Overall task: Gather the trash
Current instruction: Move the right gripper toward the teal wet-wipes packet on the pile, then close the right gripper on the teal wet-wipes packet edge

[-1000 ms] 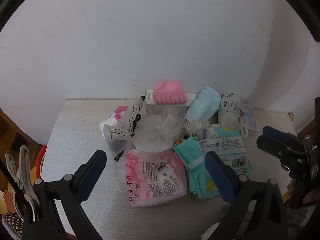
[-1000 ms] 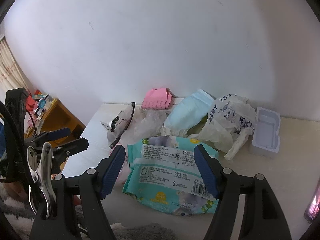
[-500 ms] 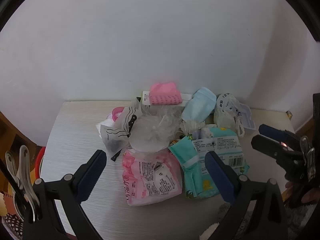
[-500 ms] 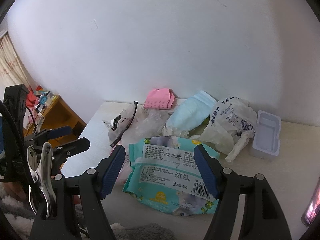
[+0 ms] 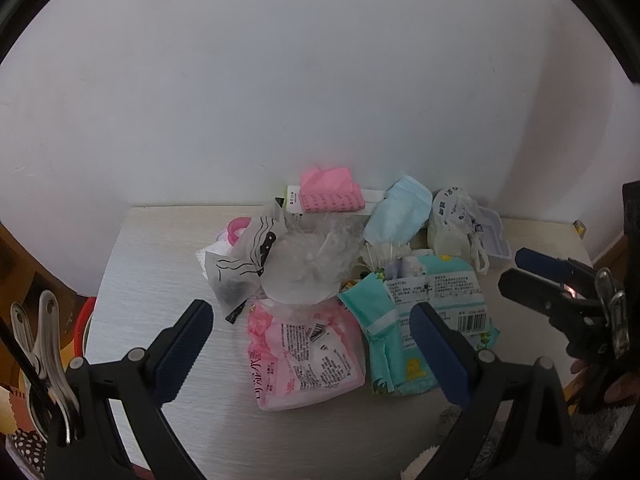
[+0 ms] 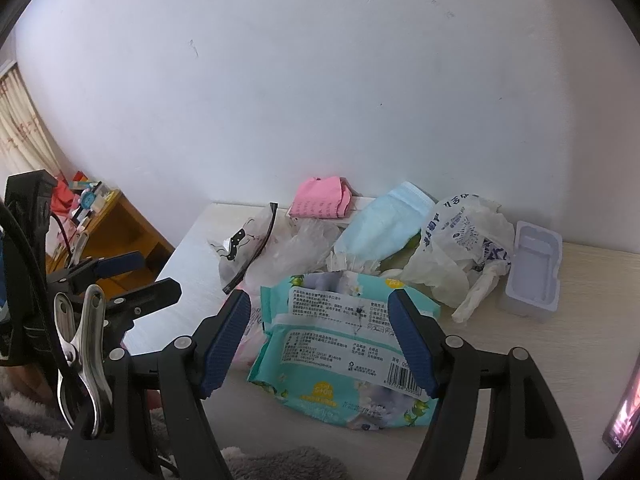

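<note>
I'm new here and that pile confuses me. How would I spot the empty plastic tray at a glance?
Start at the white wall behind the table and follow the trash pile to its right end. Past the crumpled white bag, the tray lies alone. It is the only rigid, pale lilac, open-topped thing; its neighbours are soft wrappers.

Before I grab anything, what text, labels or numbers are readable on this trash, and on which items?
Teal wipes pack: white label of printed lines and a barcode, too small to read.
Pink pack: barcode and small print, blurred; large characters at its near edge, unclear.
White plastic bag: blue printed characters, crumpled, unreadable.
Pink folded wrapper: rows of tiny print, illegible.
</note>
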A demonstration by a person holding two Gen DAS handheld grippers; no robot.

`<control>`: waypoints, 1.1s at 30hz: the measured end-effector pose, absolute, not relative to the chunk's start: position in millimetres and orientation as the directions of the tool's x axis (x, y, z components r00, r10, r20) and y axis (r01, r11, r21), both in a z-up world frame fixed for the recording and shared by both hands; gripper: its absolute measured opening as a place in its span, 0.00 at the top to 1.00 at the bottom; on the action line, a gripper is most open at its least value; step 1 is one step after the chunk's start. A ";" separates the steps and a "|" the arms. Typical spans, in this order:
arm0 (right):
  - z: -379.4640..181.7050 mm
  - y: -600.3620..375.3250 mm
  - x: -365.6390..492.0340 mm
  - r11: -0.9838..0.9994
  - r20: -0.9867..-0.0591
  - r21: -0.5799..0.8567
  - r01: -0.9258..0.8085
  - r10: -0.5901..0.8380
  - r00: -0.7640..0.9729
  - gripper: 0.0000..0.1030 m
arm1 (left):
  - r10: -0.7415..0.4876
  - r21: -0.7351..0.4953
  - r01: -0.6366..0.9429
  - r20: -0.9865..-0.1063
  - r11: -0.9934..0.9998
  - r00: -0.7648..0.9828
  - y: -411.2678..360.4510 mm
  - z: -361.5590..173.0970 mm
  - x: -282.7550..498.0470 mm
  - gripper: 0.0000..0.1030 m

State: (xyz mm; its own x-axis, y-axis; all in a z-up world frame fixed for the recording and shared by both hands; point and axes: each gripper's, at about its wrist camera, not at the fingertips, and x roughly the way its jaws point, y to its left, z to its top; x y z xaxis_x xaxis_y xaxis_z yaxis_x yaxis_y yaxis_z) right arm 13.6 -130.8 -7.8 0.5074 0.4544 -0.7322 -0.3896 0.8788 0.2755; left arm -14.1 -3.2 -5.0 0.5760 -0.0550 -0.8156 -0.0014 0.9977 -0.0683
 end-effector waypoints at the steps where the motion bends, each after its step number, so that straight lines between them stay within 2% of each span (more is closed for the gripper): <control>1: -7.9 -130.8 13.6 0.879 -0.732 0.276 -0.390 0.455 0.507 0.29 | -0.056 -0.070 -0.002 -0.817 0.998 0.574 -2.8 -5.5 -14.2 0.02; 26: -16.2 -136.3 14.1 0.884 -0.754 0.299 -0.359 0.450 0.478 0.29 | -0.100 -0.087 0.049 -0.847 0.995 0.522 -15.0 -15.4 -11.1 0.02; 33: -23.6 -153.6 12.2 0.905 -0.771 0.308 -0.294 0.419 0.480 0.29 | -0.133 -0.104 0.087 -0.860 0.991 0.492 -24.3 -21.9 -8.7 0.02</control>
